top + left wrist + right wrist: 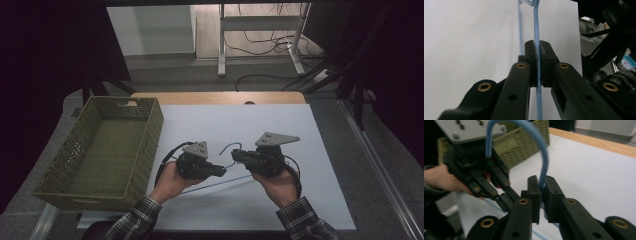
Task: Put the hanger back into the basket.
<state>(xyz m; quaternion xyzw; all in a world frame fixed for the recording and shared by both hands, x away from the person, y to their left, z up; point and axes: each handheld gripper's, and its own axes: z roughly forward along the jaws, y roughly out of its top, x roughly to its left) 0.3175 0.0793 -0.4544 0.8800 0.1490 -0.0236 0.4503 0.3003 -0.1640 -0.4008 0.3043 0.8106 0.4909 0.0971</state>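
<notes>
A thin blue wire hanger (220,184) is held over the white sheet (310,150), with its hook (229,146) curving up between the two grippers. My left gripper (221,171) is shut on a straight stretch of the wire (537,22), which runs up between its jaws. My right gripper (234,155) faces it from the right and is shut on the lower end of the hook (544,152). The left gripper (486,182) and the hand holding it also appear in the right gripper view, close by.
A green woven basket (153,131) stands at the left edge of the sheet and looks empty. A wooden table edge (220,97) runs along the back. Beyond it are desk legs and cables (260,45) on the floor.
</notes>
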